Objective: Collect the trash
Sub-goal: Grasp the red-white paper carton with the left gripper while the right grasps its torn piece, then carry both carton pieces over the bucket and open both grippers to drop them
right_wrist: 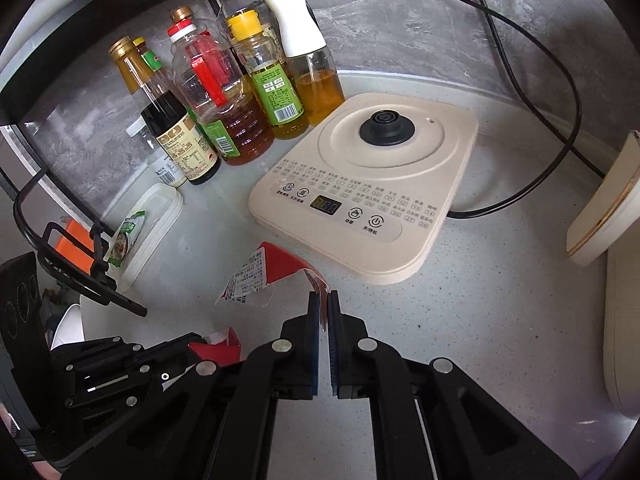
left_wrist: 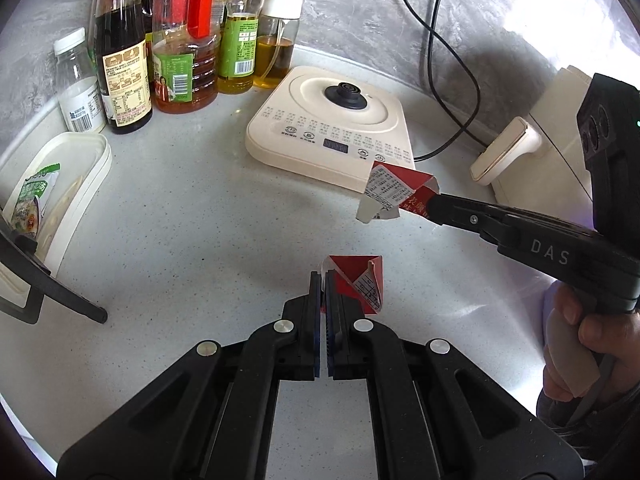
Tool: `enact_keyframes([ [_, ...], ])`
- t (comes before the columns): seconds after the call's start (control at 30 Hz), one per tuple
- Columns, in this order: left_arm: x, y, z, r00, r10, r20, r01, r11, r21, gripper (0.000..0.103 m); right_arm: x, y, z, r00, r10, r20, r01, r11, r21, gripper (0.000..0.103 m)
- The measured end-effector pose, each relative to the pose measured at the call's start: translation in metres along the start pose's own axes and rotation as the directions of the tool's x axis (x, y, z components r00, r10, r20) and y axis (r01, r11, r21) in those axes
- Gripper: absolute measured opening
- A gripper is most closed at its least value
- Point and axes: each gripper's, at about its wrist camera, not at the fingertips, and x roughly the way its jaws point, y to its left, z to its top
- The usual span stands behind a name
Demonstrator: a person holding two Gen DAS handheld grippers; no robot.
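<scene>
- Left wrist view: left gripper (left_wrist: 323, 280) pinched tight on a small red wrapper piece (left_wrist: 362, 284), held up over the near middle of the counter (left_wrist: 192, 216).
- Red piece poking out to the right of the tips, long side pointing ahead and a bit right.
- Right gripper (left_wrist: 430, 203) reaching in from the right edge, closed on a bigger red wrapper piece (left_wrist: 394, 192), just in front of the cream kettle base (left_wrist: 320, 120).
- Both pieces up in the air, apart, bigger one farther back and to the right.
- Right wrist view: right gripper (right_wrist: 325, 300) squeezed on the edge of the bigger red wrapper piece (right_wrist: 260, 272), which hangs out to the left.
- Left gripper (right_wrist: 192, 344) low at the left, holding the small red wrapper piece (right_wrist: 216, 346).
- No trash bin seen for sure; white tray (right_wrist: 156, 216) with a green packet (right_wrist: 126, 236) near the left edge.
</scene>
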Motion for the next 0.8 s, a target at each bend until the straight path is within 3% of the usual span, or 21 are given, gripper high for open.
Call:
enact_keyframes([
  [0.43,-0.057,-0.041,0.000,0.995,-0.030,0.097,0.023,0.997,0.073,0.003,-0.102,-0.011,-0.031,0.988,-0.045,0.145,0.036,0.998,0.060,0.005],
  [0.8,-0.101,-0.075,-0.002,0.983,-0.049,0.176,0.028,0.992,0.119,0.003,-0.192,-0.003,-0.053,0.956,-0.054,0.288,0.041,0.998,0.051,0.005],
])
